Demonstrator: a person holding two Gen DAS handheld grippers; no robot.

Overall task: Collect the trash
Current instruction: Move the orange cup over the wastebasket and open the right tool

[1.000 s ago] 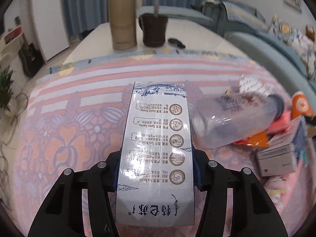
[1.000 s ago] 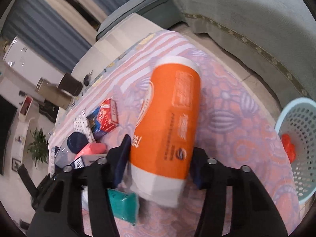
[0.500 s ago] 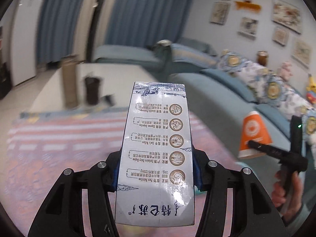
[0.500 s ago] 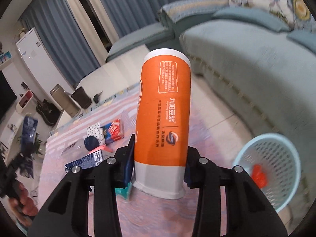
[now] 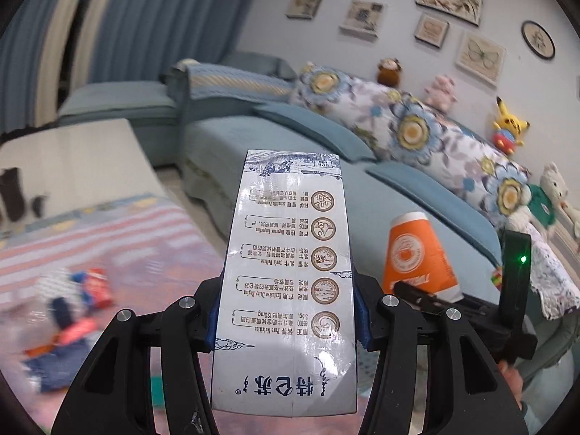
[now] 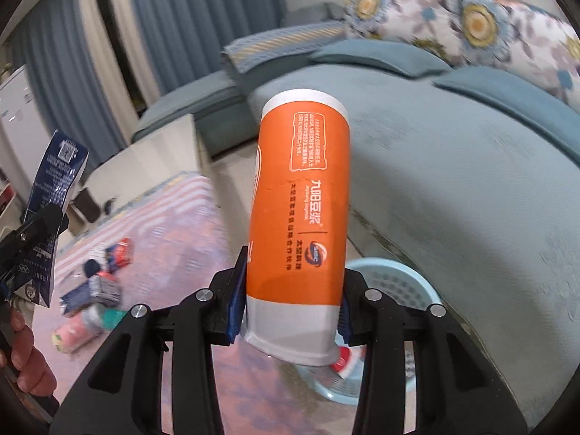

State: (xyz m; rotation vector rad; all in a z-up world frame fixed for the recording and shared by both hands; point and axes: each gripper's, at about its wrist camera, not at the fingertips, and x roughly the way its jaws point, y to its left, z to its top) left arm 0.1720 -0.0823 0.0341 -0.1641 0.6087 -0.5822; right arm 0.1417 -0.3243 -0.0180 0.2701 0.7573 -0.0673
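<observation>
The left claw point(image 5: 288, 320) is clamped on a white-and-blue milk carton point(image 5: 290, 275), its blue pads pressing the carton's two sides, and the carton stands upright between them, lifted off the surface. To the left of that claw and below it lies the table point(image 5: 108, 232), covered with a pink and lilac striped, flowered cloth. On the cloth, left of the claw, sits a blurred heap of remaining trash point(image 5: 69, 311): small boxes, a dark blue cap, pink and orange wrappers. Further back on the left a bare pale stretch of table carries a dark cup point(image 5: 12, 195), and behind it hang blue curtains point(image 5: 152, 25). Ahead of the claw runs a long blue sofa point(image 5: 275, 145) with flowered cushions and soft toys along its back, under framed pictures on a pale wall.

To the right of the left claw, the right claw point(image 6: 290, 313) is closed tight around an orange paper cup point(image 6: 301, 210) near its white rim, the cup held bottom-up and leaning slightly. Directly behind and below this claw, on the floor beside the sofa, stands a light blue mesh basket point(image 6: 406, 282) with some red and white pieces inside. The cup is held just above the basket's near edge.
</observation>
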